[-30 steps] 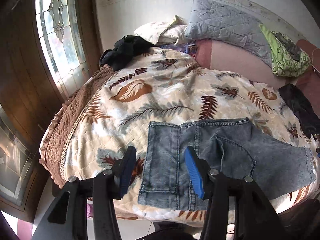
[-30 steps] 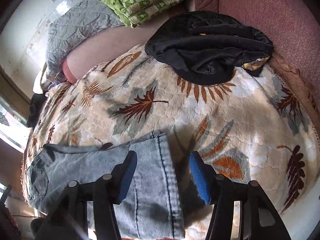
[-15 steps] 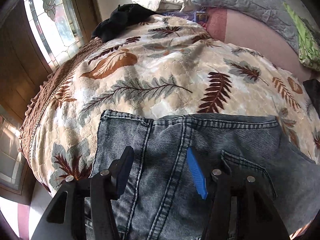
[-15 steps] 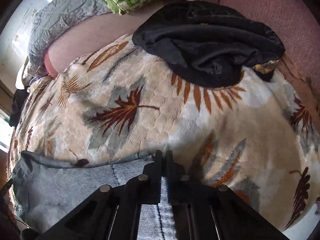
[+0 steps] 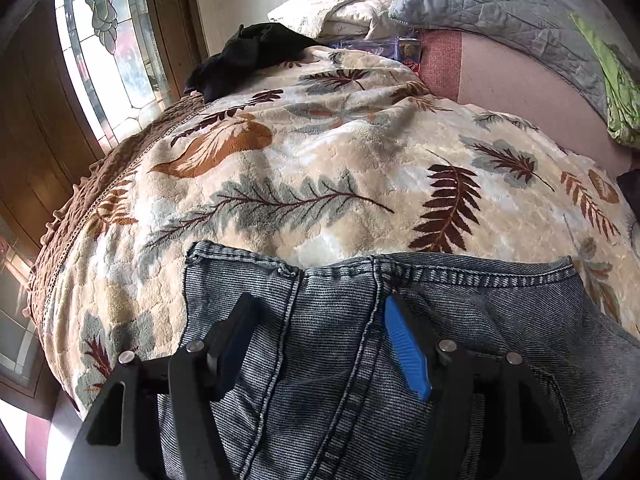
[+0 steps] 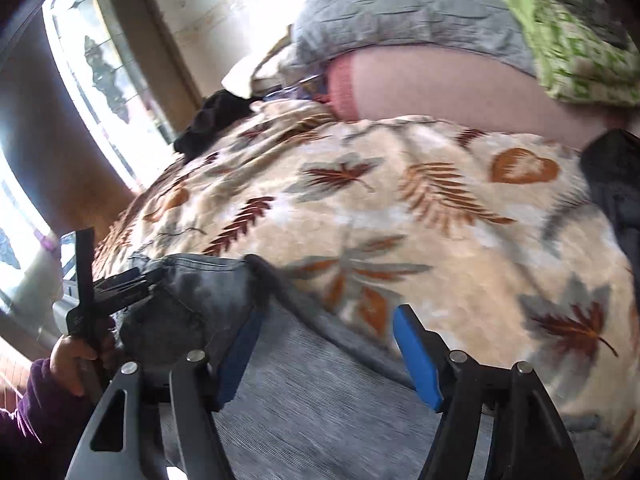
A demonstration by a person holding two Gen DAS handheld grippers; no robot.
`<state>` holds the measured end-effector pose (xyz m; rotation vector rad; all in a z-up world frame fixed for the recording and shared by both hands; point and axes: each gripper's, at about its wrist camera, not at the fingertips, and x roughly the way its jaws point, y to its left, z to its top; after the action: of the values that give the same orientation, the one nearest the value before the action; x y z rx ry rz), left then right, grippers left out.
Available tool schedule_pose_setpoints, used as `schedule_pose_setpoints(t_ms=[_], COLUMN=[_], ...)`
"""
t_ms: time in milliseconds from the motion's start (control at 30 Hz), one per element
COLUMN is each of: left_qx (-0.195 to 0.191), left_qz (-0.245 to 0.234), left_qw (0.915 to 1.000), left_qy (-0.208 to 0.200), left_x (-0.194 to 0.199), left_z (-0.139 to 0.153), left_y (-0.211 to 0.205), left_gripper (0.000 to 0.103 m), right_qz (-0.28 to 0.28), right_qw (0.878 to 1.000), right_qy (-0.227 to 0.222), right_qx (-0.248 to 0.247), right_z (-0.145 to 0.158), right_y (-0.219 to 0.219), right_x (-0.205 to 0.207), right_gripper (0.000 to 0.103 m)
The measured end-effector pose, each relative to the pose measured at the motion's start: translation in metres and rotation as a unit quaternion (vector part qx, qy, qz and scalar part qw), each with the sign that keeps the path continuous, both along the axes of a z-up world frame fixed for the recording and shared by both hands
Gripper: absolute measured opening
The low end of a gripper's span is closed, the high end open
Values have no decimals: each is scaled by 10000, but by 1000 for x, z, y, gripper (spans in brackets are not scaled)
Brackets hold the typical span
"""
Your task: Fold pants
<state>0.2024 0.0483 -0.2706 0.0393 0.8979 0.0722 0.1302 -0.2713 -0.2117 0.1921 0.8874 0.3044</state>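
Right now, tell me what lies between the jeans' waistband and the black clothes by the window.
Only leaf-print blanket, bare, between the jeans and black clothes, in the left wrist view.

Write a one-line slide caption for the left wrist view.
Open left gripper poised over the waistband of grey jeans on a leaf-print blanket.

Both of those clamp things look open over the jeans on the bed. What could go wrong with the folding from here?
Three risks. The left gripper stands open over the jeans at a thick seam, so closing there may grip badly or slip. The plush leaf blanket could get pinched along with the denim. In the right wrist view the right gripper is also open, so the fold may sag or come out uneven.
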Motion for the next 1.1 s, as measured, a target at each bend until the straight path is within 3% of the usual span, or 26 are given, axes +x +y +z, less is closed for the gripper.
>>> schedule_pose_setpoints(t_ms=[200, 300, 400, 467, 567, 700, 833, 1000, 1100], left_qx=[-119, -118, 38, 110, 96, 248, 68, -487, -212], left_qz=[-15, -2, 10, 24, 74, 152, 189, 82, -179], left_qw=[9999, 9999, 9999, 9998, 9999, 9996, 9998, 9984, 9970], left_qy=[16, -33, -123, -159, -80, 50, 81, -283, -728], left_x=[4, 7, 12, 18, 31, 52, 54, 16, -21], left_z=[-2, -3, -4, -6, -11, -20, -15, 17, 38], left_y=[5, 4, -2, -5, -5, -10, -5, 6, -4], left_gripper=[72, 73, 75, 76, 79, 81, 81, 81, 81], right_qz=[919, 1241, 1411, 1448, 1355, 1062, 574, 142, 45], right_qw=[9951, 9907, 9865, 9847, 9849, 9861, 9952, 9984, 9973], right_qy=[332, 512, 789, 887, 894, 897, 696, 464, 657], right_qx=[-156, -223, -244, -385, -605, -915, -382, -301, -311], right_z=[-38, -57, -75, -85, -88, -91, -76, -51, -56], right_y=[84, 103, 113, 118, 120, 128, 107, 67, 55], right_x=[51, 70, 85, 91, 99, 110, 101, 51, 22], right_gripper=[71, 67, 53, 29, 19, 18, 22, 22, 22])
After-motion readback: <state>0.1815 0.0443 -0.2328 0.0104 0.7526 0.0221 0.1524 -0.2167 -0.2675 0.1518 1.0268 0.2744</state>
